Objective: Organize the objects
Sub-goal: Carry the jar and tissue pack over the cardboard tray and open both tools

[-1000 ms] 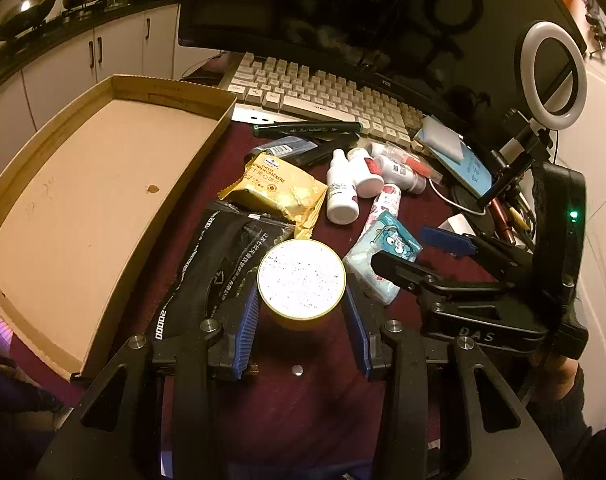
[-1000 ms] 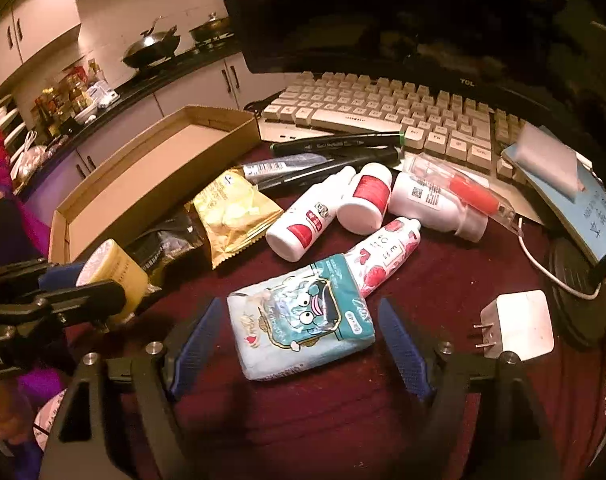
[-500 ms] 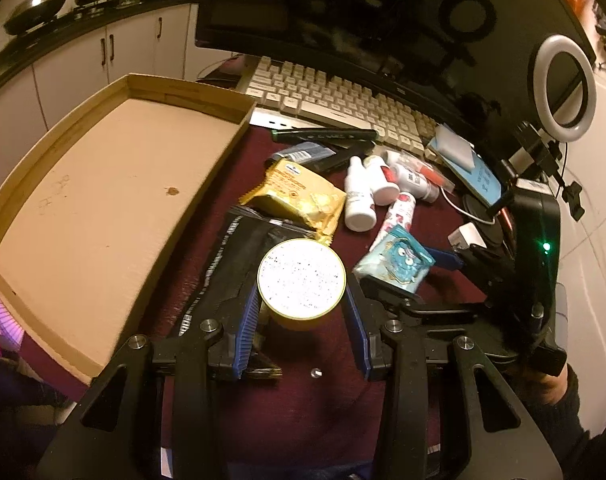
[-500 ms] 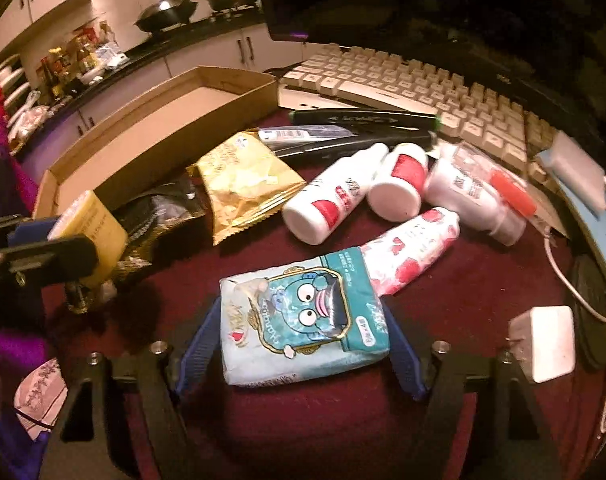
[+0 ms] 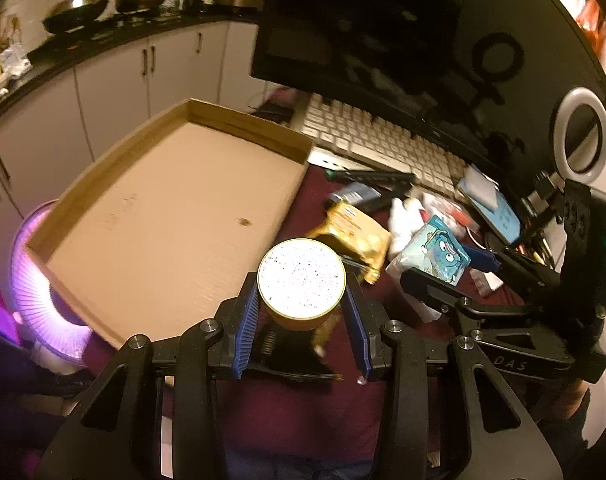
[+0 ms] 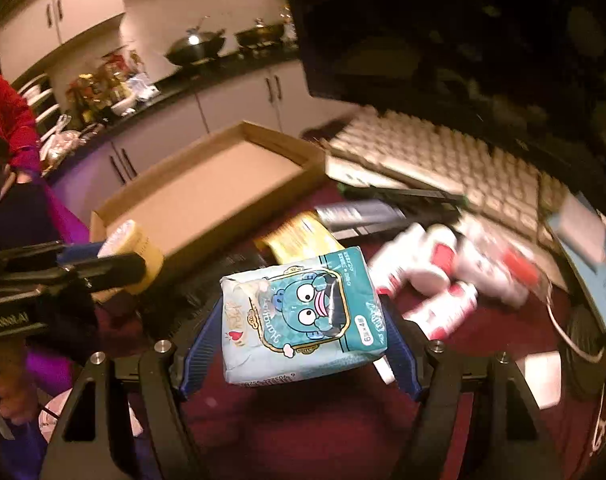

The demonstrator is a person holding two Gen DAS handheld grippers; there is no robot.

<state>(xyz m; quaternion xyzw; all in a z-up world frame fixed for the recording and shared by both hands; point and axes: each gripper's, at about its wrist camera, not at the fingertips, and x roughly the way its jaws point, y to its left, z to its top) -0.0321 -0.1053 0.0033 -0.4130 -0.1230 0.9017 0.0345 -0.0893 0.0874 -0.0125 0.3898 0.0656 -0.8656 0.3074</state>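
My left gripper [image 5: 301, 312] is shut on a round yellow jar with a white speckled lid [image 5: 301, 278] and holds it in the air beside the near right edge of the shallow cardboard tray [image 5: 163, 216]. My right gripper [image 6: 301, 340] is shut on a teal tissue pack with a cartoon face [image 6: 301, 314] and holds it above the maroon table. The tissue pack [image 5: 439, 254] and the right gripper [image 5: 447, 272] also show in the left wrist view. The jar [image 6: 133, 254] shows at the left of the right wrist view.
On the table lie a yellow snack packet [image 5: 353, 234], white bottles with red labels [image 6: 423, 268], black pens [image 6: 399, 196] and a white charger [image 6: 543, 376]. A white keyboard [image 5: 383, 140], a monitor [image 5: 403, 40], a ring light [image 5: 581, 136] and a phone [image 6: 587, 248] stand behind.
Both grippers have risen from the table. The left lifted the jar towards the tray. The right closed on the tissue pack and lifted it.
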